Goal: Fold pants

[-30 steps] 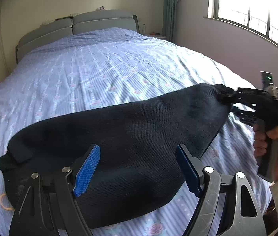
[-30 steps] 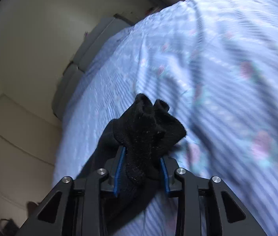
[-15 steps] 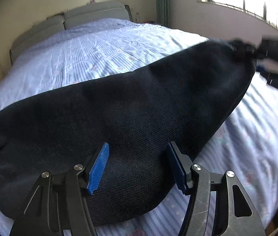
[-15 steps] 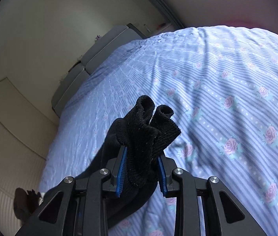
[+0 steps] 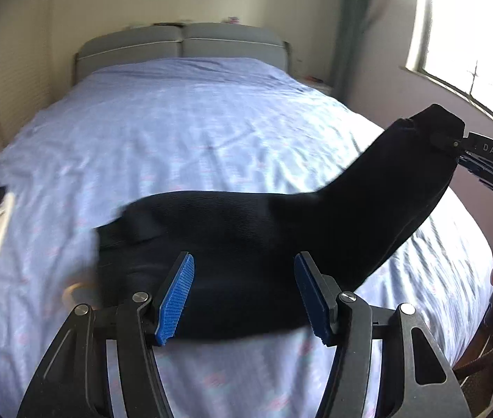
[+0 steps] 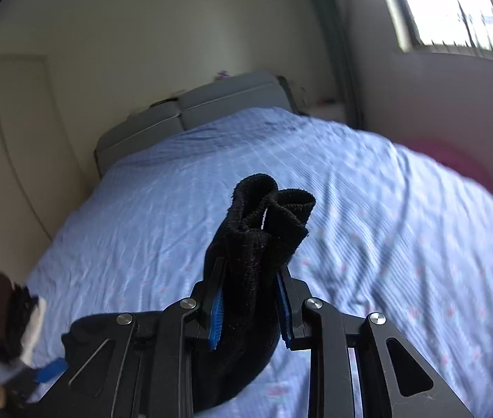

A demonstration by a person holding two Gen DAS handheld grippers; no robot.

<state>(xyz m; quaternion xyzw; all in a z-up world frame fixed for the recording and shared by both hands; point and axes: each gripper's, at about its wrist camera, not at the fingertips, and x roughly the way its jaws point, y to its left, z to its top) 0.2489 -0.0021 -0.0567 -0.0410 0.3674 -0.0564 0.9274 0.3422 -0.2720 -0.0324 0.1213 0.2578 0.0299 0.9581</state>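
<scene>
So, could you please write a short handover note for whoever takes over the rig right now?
Right gripper: shut on the bunched leg-cuff end of the black pants, held raised above the bed.
Left gripper: open and holding nothing, its jaws either side of the near edge of the pants.
Pants: the wider end lies on the blue bedsheet in front of the left gripper; the rest slopes up to the right gripper.
Done: cuff end picked up.
Left: carry the raised end over the part lying flat, lay it down, smooth it and finish the fold. Whether an earlier fold is already in cannot be told.
</scene>
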